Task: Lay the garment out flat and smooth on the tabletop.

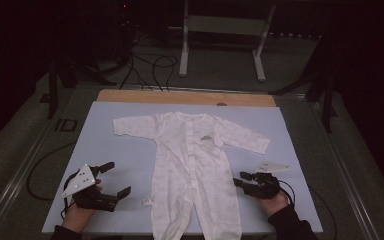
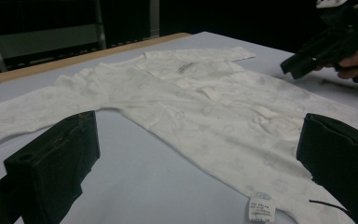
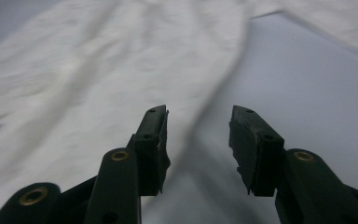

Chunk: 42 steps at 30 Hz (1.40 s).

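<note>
Low over the table, both hands rest beside the white romper [image 1: 192, 165], left gripper [image 1: 115, 179] and right gripper [image 1: 239, 179] fingers parted, empty.

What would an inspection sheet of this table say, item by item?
Surface: pale blue mat on a table with a wooden far edge.
Job's things: white baby sleepsuit lying flat, front up, sleeves spread, legs toward the person; care label at its near side seam.
Clutter: nothing seen.
Grippers: left hand-held gripper open, beside the left leg, holding nothing; right hand-held gripper open, at the edge of the right leg, nothing between its jaws.
Cables: black cables on the floor beyond the table; one loops at the left.
Surroundings: dark room, white metal frame behind the table.
</note>
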{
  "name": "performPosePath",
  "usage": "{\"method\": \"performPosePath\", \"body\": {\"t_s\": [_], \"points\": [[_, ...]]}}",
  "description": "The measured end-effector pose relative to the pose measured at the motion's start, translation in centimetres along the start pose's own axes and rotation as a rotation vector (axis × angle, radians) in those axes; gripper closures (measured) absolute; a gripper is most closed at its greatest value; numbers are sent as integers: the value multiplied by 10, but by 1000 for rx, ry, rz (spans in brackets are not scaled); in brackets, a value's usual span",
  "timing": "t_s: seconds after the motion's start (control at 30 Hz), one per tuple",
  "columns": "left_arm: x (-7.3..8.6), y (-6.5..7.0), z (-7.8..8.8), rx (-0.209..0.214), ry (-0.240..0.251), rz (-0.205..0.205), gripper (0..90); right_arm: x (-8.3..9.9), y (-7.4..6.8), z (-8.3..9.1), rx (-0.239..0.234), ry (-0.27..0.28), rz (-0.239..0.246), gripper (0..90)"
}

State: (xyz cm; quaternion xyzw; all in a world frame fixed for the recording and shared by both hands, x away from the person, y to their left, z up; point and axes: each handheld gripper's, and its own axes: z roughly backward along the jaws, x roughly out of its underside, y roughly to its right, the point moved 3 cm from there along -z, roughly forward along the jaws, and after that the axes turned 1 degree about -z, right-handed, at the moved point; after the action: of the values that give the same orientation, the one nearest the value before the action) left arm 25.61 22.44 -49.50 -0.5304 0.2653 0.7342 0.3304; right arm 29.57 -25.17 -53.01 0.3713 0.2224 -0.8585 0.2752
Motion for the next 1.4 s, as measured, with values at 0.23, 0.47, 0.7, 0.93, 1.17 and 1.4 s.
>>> {"method": "performPosePath", "body": {"t_s": [0.23, 0.47, 0.7, 0.93, 1.17, 1.4], "points": [[0, 0, -1, 4, 1, 4, 0, -21, 45, 7, 165, 59, -34, 585], [0, 0, 0, 4, 5, 4, 0, -43, 94, 12, 278, 80, -73, 585], [1, -1, 0, 5, 9, 9, 0, -59, 151, 9, 403, 35, -165, 634], [1, -1, 0, 4, 13, 12, 0, -62, 174, -7, 450, -42, -200, 640], [1, -1, 1, 5, 17, 13, 0, -55, 175, -26, 468, -130, -188, 711], [1, -1, 2, 2, 21, 16, 0, -59, 175, -34, 466, -143, -196, 869]]}}
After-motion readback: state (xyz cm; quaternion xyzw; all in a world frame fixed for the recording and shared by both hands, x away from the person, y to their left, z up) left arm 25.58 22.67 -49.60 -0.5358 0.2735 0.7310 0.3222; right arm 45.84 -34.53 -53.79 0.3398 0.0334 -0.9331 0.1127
